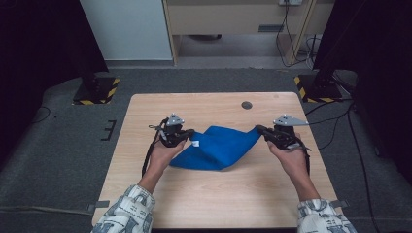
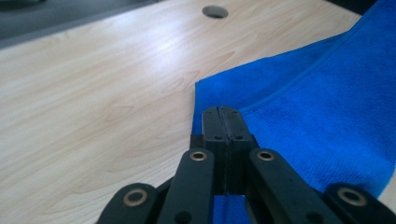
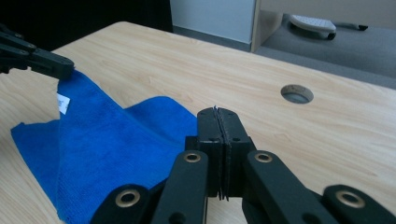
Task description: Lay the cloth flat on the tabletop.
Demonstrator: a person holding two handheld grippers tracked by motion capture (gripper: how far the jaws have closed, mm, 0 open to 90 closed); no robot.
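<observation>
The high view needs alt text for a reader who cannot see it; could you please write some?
A person's two hands each hold a tool, left tool and right tool, pinching opposite corners of a blue cloth lifted slightly above a light wooden table.

Two hand-held grippers, black throughout. Left gripper [image 1: 190, 132] topped by a grey three-cornered plate with small dark screw heads, left of centre in the high view; right gripper [image 1: 259, 129] topped by a like plate, wider and flatter, right of centre. Thin black cables trailing from both past the wrists. Sleeves [image 1: 127, 212] at the bottom corners, pale with a dark scribbled print. In the gripper views, flat black linkage bars rising from the bottom edge, joined by brass-ringed pivots, ending in narrow rectangular jaw blocks with tiny recessed screws.
</observation>
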